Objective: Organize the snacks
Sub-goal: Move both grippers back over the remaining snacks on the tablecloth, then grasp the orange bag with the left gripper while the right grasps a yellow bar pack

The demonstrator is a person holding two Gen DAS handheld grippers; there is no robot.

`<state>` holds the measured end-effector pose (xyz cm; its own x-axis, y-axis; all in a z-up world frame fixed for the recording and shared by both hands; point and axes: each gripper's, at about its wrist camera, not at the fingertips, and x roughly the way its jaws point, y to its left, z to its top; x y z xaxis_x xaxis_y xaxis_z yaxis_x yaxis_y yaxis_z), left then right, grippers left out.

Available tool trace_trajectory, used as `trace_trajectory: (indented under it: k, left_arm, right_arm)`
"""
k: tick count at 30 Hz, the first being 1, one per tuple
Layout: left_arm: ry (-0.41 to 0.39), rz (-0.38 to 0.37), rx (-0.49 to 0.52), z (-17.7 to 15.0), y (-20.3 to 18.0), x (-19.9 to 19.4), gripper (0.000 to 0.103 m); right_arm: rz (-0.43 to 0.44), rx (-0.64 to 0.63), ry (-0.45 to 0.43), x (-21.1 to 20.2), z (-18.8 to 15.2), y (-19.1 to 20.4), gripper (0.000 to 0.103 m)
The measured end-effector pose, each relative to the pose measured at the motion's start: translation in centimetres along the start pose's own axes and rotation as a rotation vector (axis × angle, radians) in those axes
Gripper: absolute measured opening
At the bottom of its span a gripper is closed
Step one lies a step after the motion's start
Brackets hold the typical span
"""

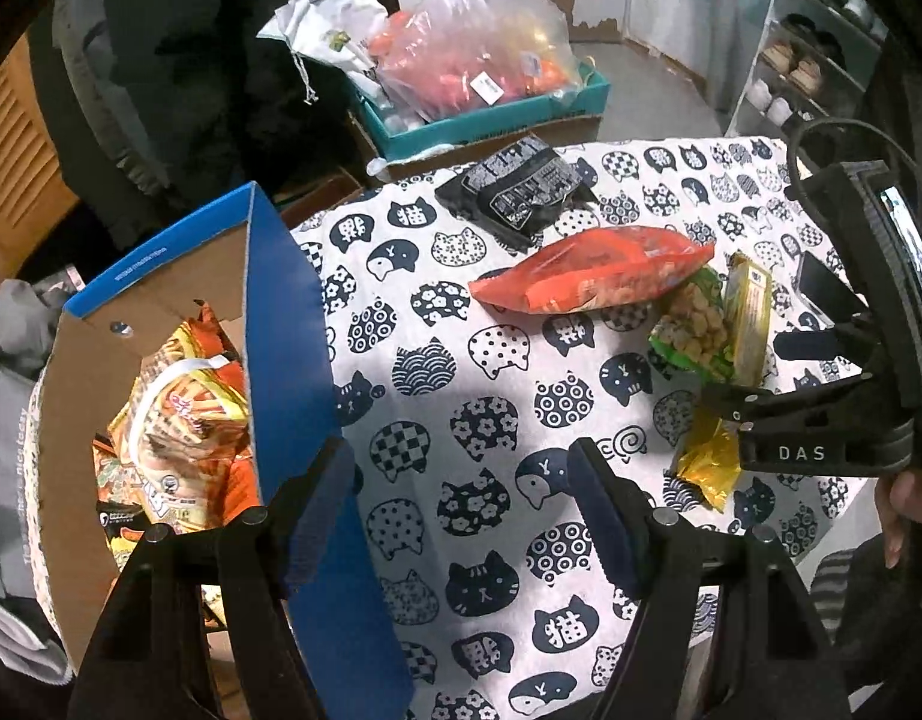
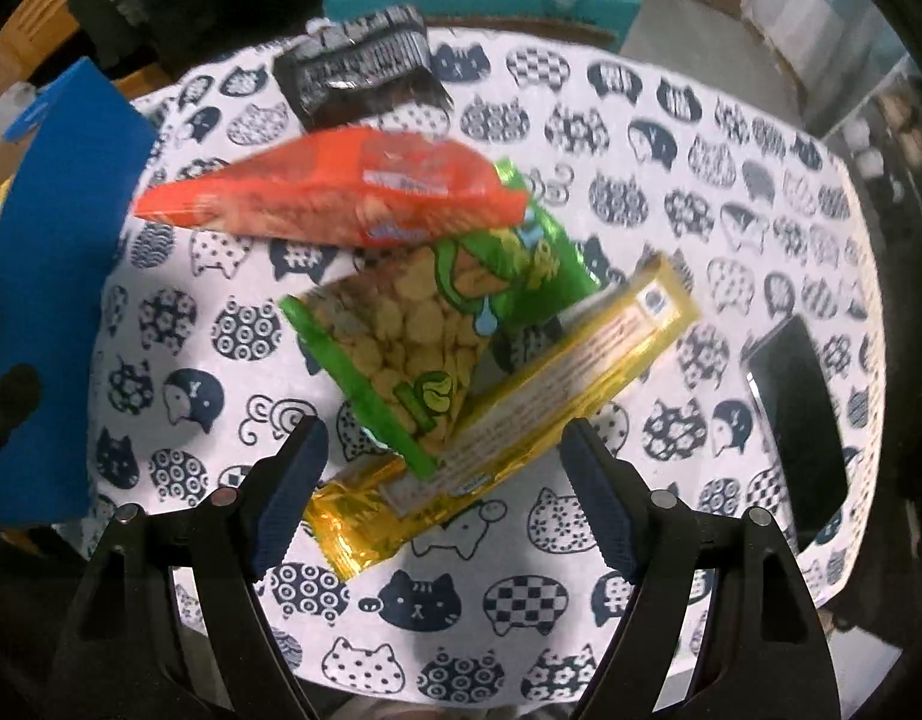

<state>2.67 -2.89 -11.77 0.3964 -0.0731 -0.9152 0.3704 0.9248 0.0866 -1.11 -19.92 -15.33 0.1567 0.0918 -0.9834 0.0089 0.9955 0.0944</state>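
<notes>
Hovering my right gripper [image 2: 443, 492] wide open, empty, over gold packet [image 2: 496, 420] whose near end lies between my fingers; green nut bag [image 2: 413, 336] overlaps it, orange bag [image 2: 335, 192] beyond, black pack [image 2: 365, 66] farthest; left gripper [image 1: 461, 510] open, empty, bare cat-print cloth [image 1: 472, 360] beneath, blue box [image 1: 281, 324] edge left

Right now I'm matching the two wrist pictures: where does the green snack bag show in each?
Left wrist view: green snack bag at right of centre, beside the right gripper, under the orange bag's end.
Right wrist view: at centre, above the open jaws, lying over the gold packet.
Shared landmark: the orange snack bag overlapping its far end.
</notes>
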Motion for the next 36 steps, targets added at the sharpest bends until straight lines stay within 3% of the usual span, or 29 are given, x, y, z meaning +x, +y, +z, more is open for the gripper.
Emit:
trace_trajectory:
  k: [8,14,25,28,31,36]
  left_arm:
    - [0.026,0.008,0.005,0.3,-0.5,1.2,0.075]
    - [0.02,0.004,0.01,1.8,-0.8,1.5,0.077]
    - [0.012,0.015,0.171,5.5,-4.7,3.6,0.08]
    - [0.0,0.03,0.221,6.1,-5.9,4.0,0.08]
    - [-0.013,0.044,0.266,6.7,-7.1,4.7,0.081]
    - [0.004,0.02,0.289,7.7,-8.2,6.1,0.081]
  right_arm:
    - [-0.066,-0.018,0.068,3.0,-1.1,0.1,0.079]
    - [-0.121,-0.006,0.101,3.2,-2.7,-2.3,0.079]
    - [-0.095,0.035,0.063,2.8,-4.0,-7.4,0.078]
    - [-0.059,0.046,0.04,2.8,-4.0,-8.0,0.07]
    - [-0.004,0.06,0.041,3.2,-3.4,-8.7,0.049]
    - [-0.006,0.037,-0.007,3.5,-2.1,-9.2,0.039]
